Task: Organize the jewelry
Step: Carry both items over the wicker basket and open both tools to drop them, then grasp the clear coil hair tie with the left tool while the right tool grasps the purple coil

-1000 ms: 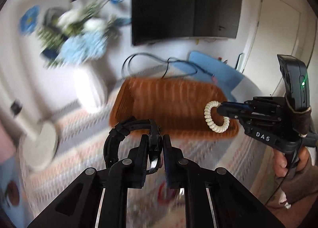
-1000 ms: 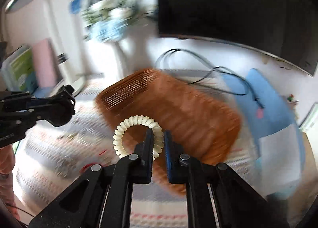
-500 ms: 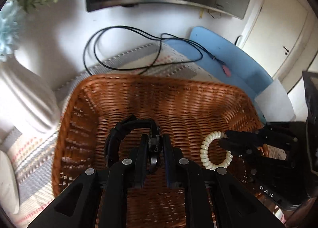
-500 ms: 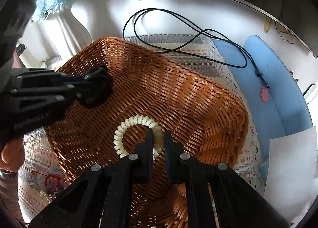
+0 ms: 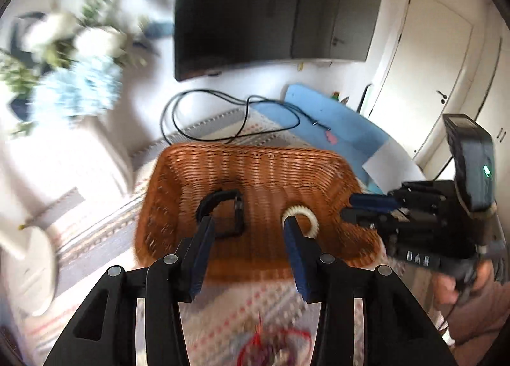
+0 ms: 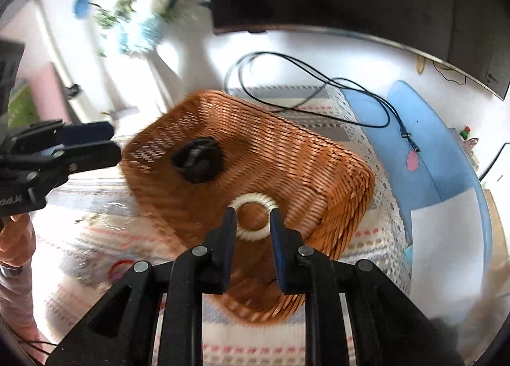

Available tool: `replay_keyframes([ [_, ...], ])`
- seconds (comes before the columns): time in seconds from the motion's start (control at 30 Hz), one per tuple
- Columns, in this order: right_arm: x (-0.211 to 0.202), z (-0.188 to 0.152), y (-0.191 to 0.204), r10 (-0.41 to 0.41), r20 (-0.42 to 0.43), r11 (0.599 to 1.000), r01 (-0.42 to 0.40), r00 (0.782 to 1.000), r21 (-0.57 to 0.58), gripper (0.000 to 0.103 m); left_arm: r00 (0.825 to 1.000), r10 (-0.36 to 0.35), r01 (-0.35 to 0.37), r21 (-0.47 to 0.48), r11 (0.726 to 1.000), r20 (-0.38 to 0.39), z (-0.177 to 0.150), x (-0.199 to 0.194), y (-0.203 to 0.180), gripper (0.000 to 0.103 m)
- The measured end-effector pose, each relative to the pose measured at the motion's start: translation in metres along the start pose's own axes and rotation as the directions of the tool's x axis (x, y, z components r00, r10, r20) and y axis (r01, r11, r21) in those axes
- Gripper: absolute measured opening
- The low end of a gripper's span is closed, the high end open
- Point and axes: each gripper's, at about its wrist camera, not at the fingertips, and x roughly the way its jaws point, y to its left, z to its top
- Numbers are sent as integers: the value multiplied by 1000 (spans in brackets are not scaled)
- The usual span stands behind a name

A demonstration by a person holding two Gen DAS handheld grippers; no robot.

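Jewelry now lies in the wicker basket (image 5: pixel 255 168): black bracelet (image 5: pixel 223 213) at 9 o'clock, cream spiral bracelet (image 6: pixel 253 216) at 3. Left gripper (image 5: pixel 248 229) and right gripper (image 6: pixel 253 219) have just been opening, releasing both; jaws apart, empty.

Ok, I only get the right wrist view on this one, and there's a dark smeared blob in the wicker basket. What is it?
Observer: The left wrist view shows it sharper. It is a black bracelet, an open loop lying on the floor of the wicker basket.
Operator: Is the left hand-held gripper gripping it?
Observer: No. The left hand-held gripper has just been opening its jaws. From its own camera they stand wide apart with neither pad pressing on the bracelet, which lies loose beyond the fingertips.
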Motion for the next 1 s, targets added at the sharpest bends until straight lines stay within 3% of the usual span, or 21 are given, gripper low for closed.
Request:
replay_keyframes([
  [0.17,-22,-18,23,64,16,997,-64,998,-31,26,999,28,-28,-3,1000,17,-39,-48,-7,47],
  [0.33,-30,-42,48,118,12,991,-117,993,-71,26,999,32,-32,-48,998,-2,-92,-66,-13,47],
  [0.57,-5,-62,64,219,-66,973,-223,974,-62,26,998,-11,-1,-179,984,-64,-145,-44,-7,46],
  [0.83,34,-74,82,313,-166,945,-324,935,-45,25,991,-23,-10,-235,972,-134,-166,-9,-1,46],
  [1.0,50,-77,87,324,-199,941,-337,925,-36,25,990,-17,-16,-230,973,-142,-167,1,-4,46],
])
